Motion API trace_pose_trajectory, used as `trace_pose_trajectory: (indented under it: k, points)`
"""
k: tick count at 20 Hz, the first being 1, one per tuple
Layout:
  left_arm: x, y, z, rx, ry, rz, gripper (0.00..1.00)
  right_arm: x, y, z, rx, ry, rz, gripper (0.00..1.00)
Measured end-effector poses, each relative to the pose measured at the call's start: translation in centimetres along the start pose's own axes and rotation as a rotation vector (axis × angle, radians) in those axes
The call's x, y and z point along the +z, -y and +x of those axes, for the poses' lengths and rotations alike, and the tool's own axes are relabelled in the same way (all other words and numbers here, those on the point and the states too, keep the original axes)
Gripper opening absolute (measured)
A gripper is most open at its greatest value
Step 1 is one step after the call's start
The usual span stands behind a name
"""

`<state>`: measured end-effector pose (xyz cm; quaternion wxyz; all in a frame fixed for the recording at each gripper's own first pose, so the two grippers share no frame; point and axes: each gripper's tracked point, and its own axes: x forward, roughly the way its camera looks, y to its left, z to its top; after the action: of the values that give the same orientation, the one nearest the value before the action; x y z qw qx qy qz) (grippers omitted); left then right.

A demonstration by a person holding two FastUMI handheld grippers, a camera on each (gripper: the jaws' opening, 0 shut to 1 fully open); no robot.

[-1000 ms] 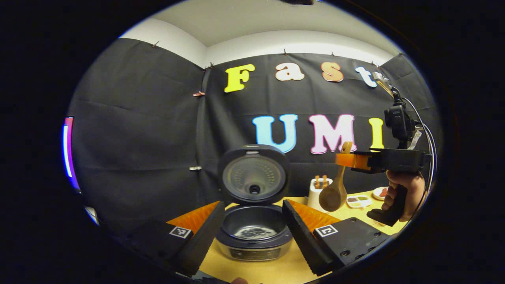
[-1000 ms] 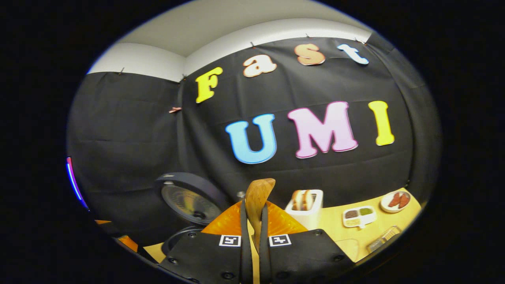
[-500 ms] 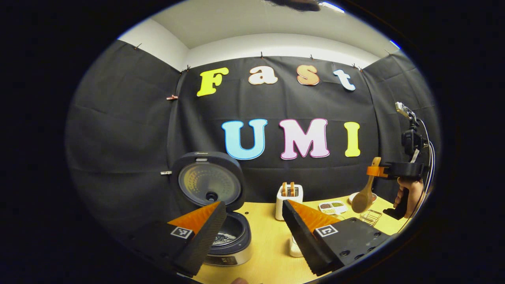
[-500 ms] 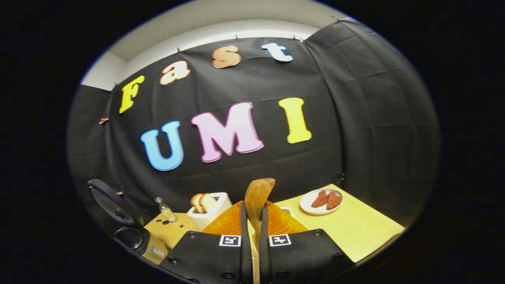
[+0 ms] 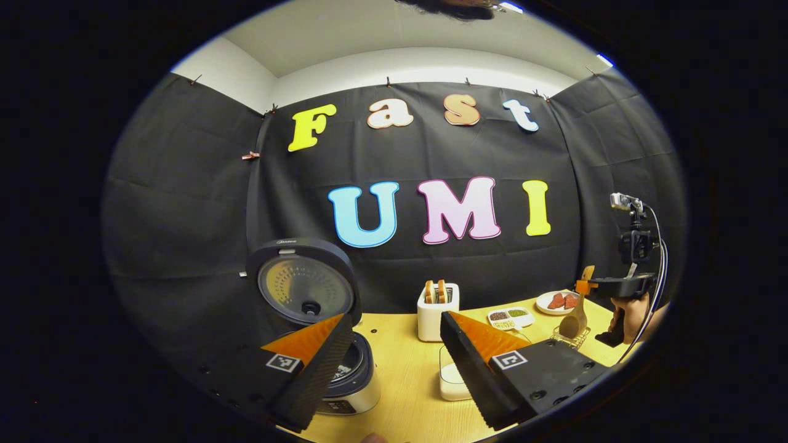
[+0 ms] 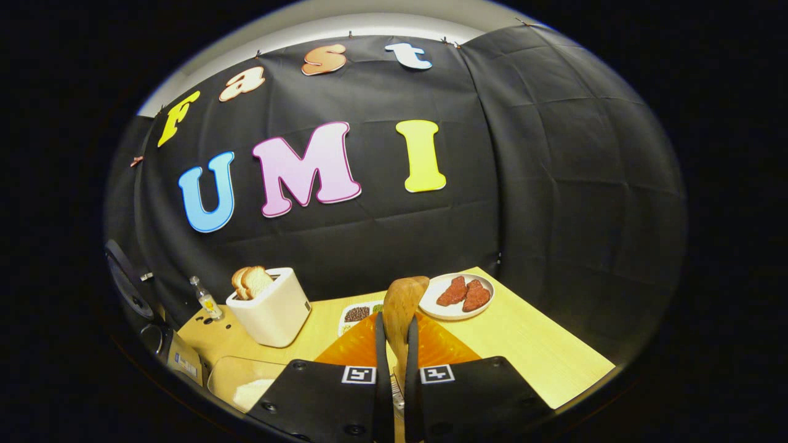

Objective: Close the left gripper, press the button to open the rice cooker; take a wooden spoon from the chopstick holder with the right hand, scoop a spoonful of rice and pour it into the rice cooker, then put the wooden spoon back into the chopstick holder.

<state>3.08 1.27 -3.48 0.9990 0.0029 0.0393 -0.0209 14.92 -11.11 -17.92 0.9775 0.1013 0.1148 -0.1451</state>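
The rice cooker (image 5: pixel 354 384) stands open at the left, its lid (image 5: pixel 305 289) upright; my left finger hides part of the pot. My left gripper (image 5: pixel 394 369) is open and holds nothing, set back from the cooker. Far right, my right gripper (image 5: pixel 583 287) is shut on the wooden spoon (image 5: pixel 575 320), whose bowl hangs down just above a wire holder (image 5: pixel 569 338). In the right gripper view the spoon's handle (image 6: pixel 403 298) sticks up between the closed fingers of my right gripper (image 6: pixel 394 326). A shallow container of rice (image 5: pixel 452 375) lies right of the cooker.
A white toaster (image 5: pixel 437 304) with bread stands mid-table at the back. A divided dish (image 5: pixel 511 317) and a plate of meat (image 6: pixel 455 295) lie toward the right. A small bottle (image 6: pixel 206 301) stands left of the toaster. The table's right edge (image 6: pixel 554 394) is close.
My right gripper carried the spoon away from the cooker, rightward and down to just over the wire holder. My left gripper swung right and drew back, so the cooker now sits at the left.
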Motion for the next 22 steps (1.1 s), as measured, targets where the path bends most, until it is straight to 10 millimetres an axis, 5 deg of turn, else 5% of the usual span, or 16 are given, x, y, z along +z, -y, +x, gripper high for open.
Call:
trace_pose_trajectory:
  k: [22]
  points:
    - [0.6,0.7,-1.7,-0.027,0.024,0.005,0.97,-6.9,1.2,-6.6,-0.045,-0.162,-0.001,0.15]
